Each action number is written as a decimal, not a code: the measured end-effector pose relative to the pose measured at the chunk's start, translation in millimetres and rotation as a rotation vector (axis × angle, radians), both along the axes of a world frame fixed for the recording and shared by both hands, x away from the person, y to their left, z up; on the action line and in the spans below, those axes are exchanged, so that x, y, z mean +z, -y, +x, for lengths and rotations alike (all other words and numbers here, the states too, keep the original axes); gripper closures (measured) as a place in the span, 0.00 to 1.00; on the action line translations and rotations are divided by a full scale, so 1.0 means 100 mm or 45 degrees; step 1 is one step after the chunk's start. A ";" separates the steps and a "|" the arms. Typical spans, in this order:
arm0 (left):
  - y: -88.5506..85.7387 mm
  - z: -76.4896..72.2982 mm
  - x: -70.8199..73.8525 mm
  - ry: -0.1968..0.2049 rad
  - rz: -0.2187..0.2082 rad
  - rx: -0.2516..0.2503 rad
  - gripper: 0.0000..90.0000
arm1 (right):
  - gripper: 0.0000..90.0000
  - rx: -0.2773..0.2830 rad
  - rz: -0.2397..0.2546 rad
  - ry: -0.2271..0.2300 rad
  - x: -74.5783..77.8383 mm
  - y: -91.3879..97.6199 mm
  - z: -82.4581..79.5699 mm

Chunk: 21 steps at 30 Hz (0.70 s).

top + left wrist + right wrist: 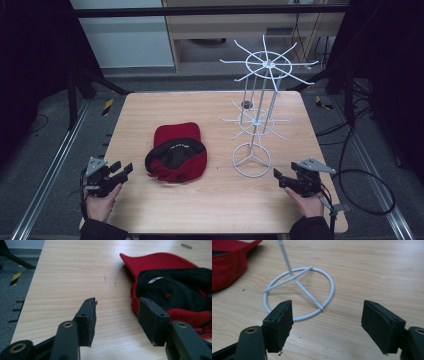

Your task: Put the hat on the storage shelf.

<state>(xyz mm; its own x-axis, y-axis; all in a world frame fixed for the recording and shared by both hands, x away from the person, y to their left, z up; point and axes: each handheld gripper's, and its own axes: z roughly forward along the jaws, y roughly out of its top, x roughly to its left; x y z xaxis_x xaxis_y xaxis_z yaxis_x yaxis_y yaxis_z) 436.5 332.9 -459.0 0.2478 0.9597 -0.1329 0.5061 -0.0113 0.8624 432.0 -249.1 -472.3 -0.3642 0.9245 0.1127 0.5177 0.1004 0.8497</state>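
Note:
A red cap (176,152) with a black lining lies upside down near the middle of the wooden table (150,107). A white wire display stand (257,107) with two tiers of hooks rises right of it on a ring base (299,290). My left gripper (121,170) rests at the front left, open and holding nothing. In the left gripper view the cap (172,287) lies just beyond my left gripper (117,315). My right gripper (279,176) sits at the front right, open, with nothing in it. In the right gripper view my right gripper (327,322) faces the ring base.
A small dark round object (246,104) lies on the table behind the stand. Black frame legs (80,80) and cables (360,175) surround the table on the grey floor. A cabinet (235,25) stands beyond the far edge.

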 end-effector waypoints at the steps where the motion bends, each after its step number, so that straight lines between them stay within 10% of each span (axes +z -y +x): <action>1: 0.01 0.00 0.00 -0.006 -0.007 -0.003 0.56 | 0.32 0.013 -0.009 0.005 0.02 -0.03 -0.02; 21: 0.32 0.29 0.07 -0.077 0.019 -0.108 0.61 | 0.44 0.352 0.058 -0.009 0.21 -0.89 -0.21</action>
<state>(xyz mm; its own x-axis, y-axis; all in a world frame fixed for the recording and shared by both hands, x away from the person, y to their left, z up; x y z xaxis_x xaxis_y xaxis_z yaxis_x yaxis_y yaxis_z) 465.7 300.7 -451.6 0.3201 0.9376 -0.1360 0.5541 -0.0689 0.8296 410.8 -159.9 -451.1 -0.6011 0.7839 0.1553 0.4817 0.2003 0.8531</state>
